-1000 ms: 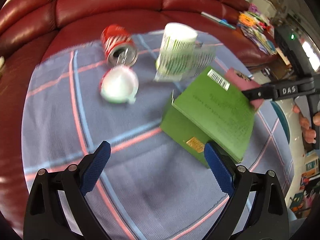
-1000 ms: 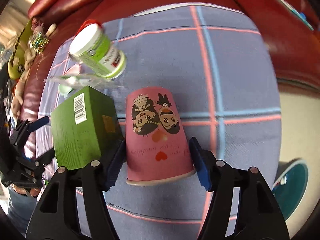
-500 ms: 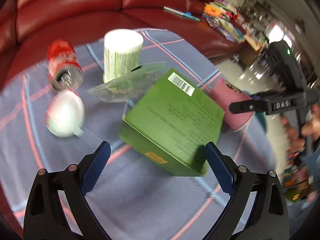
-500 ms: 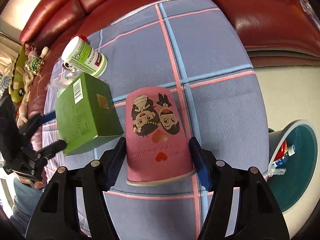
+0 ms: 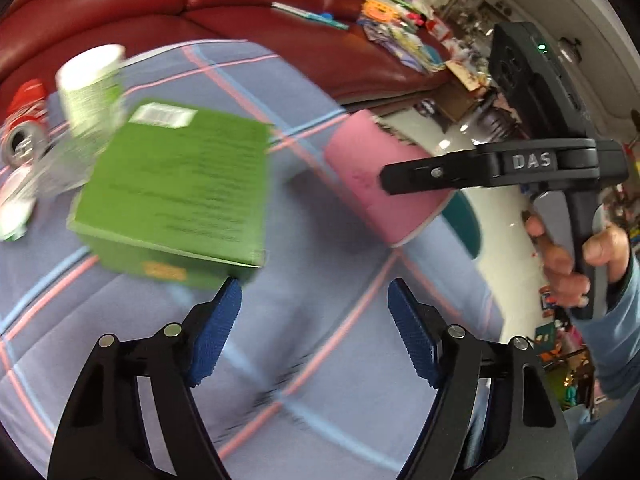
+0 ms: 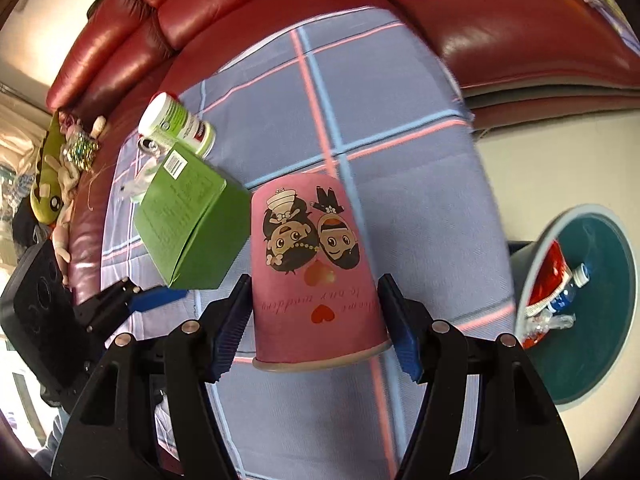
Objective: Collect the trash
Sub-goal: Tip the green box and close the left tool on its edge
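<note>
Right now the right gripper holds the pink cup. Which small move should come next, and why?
Probably carry the pink cup sideways to the teal bin and release it there. The right gripper is clamped on the cup above the checked cloth, and the bin stands open beside the sofa, already holding trash.

Pink paper cup (image 6: 316, 276): cartoon couple in black, brown and white, red hearts, centre of the right wrist view.
Box (image 6: 188, 216): green, with white barcode label, left of centre.
Cloth (image 6: 400, 100): lavender-blue with pink and light blue check lines.
Sofa (image 6: 248, 4): glossy dark red, top of frame.
Bin (image 6: 600, 360): teal inside, pale rim, right edge.
Cup (image 5: 90, 88): white and green stripes, upper left of the left wrist view.
Can (image 5: 22, 120): red and white, far left.
Gripper pads (image 5: 216, 332): blue on black arms.
</note>
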Motion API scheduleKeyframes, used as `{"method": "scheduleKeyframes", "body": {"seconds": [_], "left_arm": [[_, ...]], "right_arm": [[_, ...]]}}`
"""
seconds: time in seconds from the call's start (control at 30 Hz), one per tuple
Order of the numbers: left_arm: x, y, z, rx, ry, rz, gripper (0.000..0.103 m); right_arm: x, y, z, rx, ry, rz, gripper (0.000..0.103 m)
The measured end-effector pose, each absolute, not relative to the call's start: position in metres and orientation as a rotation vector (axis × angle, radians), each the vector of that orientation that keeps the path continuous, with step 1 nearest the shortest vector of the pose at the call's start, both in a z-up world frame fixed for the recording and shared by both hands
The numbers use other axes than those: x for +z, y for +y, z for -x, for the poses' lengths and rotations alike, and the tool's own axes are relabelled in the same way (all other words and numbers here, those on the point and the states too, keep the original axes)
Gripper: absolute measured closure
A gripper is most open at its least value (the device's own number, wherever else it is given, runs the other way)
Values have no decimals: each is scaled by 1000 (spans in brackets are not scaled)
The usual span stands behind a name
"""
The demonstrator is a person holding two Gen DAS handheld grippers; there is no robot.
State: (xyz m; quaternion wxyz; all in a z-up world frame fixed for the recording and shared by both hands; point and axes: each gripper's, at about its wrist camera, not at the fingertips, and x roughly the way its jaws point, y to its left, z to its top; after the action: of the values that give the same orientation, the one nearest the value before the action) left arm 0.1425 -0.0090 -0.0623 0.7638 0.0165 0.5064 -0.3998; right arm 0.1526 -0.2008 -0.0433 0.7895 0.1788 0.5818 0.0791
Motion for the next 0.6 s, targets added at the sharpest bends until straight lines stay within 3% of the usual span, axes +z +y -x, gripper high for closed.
{"method": "scheduleKeyframes", "body": {"seconds": [0.23, 0.6], "left_arm": [[-43, -4, -125, -820, 1036, -99, 26], [-47, 52, -191, -691, 1071, -131, 26]], "right_arm": [[-45, -220, -146, 161, 1242, -419, 42], [-57, -198, -159, 200, 1263, -417, 42]]}}
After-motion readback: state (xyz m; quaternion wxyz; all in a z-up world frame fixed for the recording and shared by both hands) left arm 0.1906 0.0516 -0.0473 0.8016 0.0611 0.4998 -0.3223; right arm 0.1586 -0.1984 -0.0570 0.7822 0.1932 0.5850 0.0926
